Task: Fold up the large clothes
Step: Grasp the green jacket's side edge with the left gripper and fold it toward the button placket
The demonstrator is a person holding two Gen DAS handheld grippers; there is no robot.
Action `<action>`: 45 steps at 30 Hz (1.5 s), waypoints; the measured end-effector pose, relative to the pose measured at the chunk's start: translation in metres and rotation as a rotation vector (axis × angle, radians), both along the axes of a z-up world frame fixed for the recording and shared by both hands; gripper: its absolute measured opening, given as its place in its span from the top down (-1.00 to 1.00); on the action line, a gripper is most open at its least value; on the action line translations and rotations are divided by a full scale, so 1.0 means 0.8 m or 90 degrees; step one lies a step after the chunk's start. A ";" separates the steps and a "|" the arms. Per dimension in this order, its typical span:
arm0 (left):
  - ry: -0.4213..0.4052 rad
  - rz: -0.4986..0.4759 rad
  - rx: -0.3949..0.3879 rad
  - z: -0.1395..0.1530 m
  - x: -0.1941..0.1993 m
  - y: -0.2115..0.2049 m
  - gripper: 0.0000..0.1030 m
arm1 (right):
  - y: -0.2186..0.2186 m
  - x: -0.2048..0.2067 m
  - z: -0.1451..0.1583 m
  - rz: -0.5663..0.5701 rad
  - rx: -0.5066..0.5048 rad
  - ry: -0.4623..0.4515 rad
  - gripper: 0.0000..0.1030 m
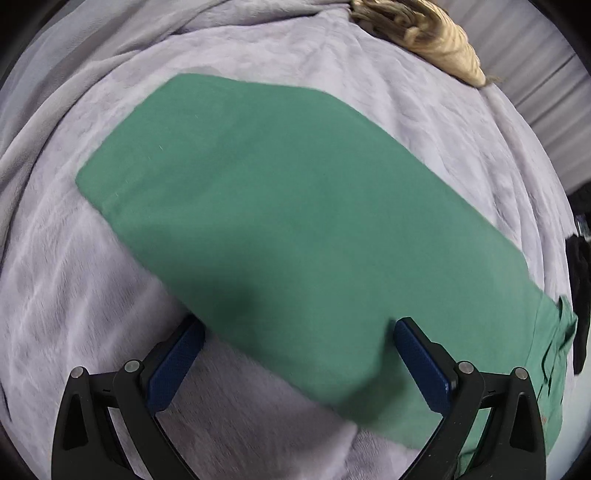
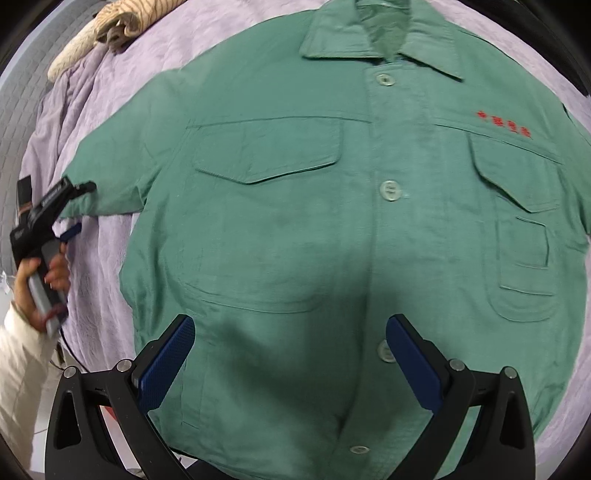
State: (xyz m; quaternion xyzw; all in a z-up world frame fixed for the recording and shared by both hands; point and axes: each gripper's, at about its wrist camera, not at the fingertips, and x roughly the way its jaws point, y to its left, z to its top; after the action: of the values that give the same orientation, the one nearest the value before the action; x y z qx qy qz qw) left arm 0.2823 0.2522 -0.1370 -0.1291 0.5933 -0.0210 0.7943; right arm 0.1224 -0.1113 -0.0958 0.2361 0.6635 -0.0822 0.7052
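Note:
A large green button-up work shirt (image 2: 332, 229) lies flat, front up, on a lilac blanket (image 2: 110, 96), with its collar far from me and red lettering on its chest. My right gripper (image 2: 290, 328) hovers open and empty over the shirt's lower front. In the left wrist view one green sleeve (image 1: 280, 206) stretches across the blanket (image 1: 74, 295). My left gripper (image 1: 295, 328) is open above the sleeve's near edge, holding nothing. The left gripper also shows in the right wrist view (image 2: 74, 206), held by a hand beside the sleeve cuff.
A beige striped garment (image 1: 424, 33) lies bunched at the blanket's far edge; it also shows in the right wrist view (image 2: 110, 26). A dark object (image 1: 580, 295) sits at the right edge. A tiled wall (image 2: 18, 122) rises at the left.

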 end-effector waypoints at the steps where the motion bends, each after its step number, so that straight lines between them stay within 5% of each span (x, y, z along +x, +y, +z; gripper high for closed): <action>1: -0.014 0.014 0.006 0.002 0.007 0.006 -0.86 | 0.005 0.002 -0.002 0.005 -0.002 0.001 -1.00; 2: -0.026 0.028 0.018 0.006 0.014 0.010 -0.70 | 0.010 0.005 -0.002 0.009 -0.003 0.000 -1.00; 4: -0.029 0.040 0.014 0.007 0.027 0.019 0.30 | 0.016 0.007 -0.001 0.012 -0.003 -0.002 -1.00; 7: -0.049 0.030 -0.019 0.020 0.037 0.022 0.90 | 0.017 0.007 0.000 0.012 -0.001 -0.009 -1.00; 12: -0.140 -0.070 -0.037 0.089 0.025 -0.031 0.90 | 0.008 0.002 0.013 0.008 -0.013 -0.037 -1.00; 20: -0.272 -0.371 -0.138 0.231 -0.074 -0.265 0.91 | -0.058 -0.025 0.050 -0.045 -0.028 -0.113 -1.00; 24: -0.252 -0.510 -0.147 0.219 -0.143 -0.408 0.90 | -0.110 -0.054 0.061 -0.101 -0.047 -0.135 -1.00; 29: -0.182 -0.610 -0.031 0.125 -0.214 -0.523 0.90 | -0.183 -0.100 0.043 -0.172 -0.063 -0.113 -1.00; 32: -0.122 -0.637 0.048 0.072 -0.237 -0.538 0.89 | -0.210 -0.123 0.022 -0.197 -0.066 -0.082 -1.00; 33: -0.115 -0.635 0.064 0.063 -0.242 -0.534 0.69 | -0.216 -0.130 0.016 -0.204 -0.063 -0.074 -1.00; 34: -0.113 -0.631 0.065 0.060 -0.245 -0.530 0.13 | -0.220 -0.136 0.014 -0.208 -0.063 -0.070 -1.00; 36: -0.122 -0.620 0.057 0.070 -0.248 -0.519 -0.63 | -0.226 -0.143 0.013 -0.211 -0.067 -0.065 -1.00; 41: -0.181 -0.623 0.107 0.105 -0.263 -0.480 -0.71 | -0.229 -0.132 0.029 -0.203 -0.083 -0.085 -1.00; 45: -0.191 -0.537 0.150 0.114 -0.248 -0.392 -0.71 | -0.206 -0.084 0.057 -0.137 -0.118 -0.132 -1.00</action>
State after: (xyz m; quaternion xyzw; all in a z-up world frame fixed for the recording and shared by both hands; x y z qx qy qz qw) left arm 0.0841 -0.0612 -0.0454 0.2190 0.4708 -0.2936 0.8026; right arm 0.0553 -0.2763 -0.0502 0.2469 0.5475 -0.1932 0.7759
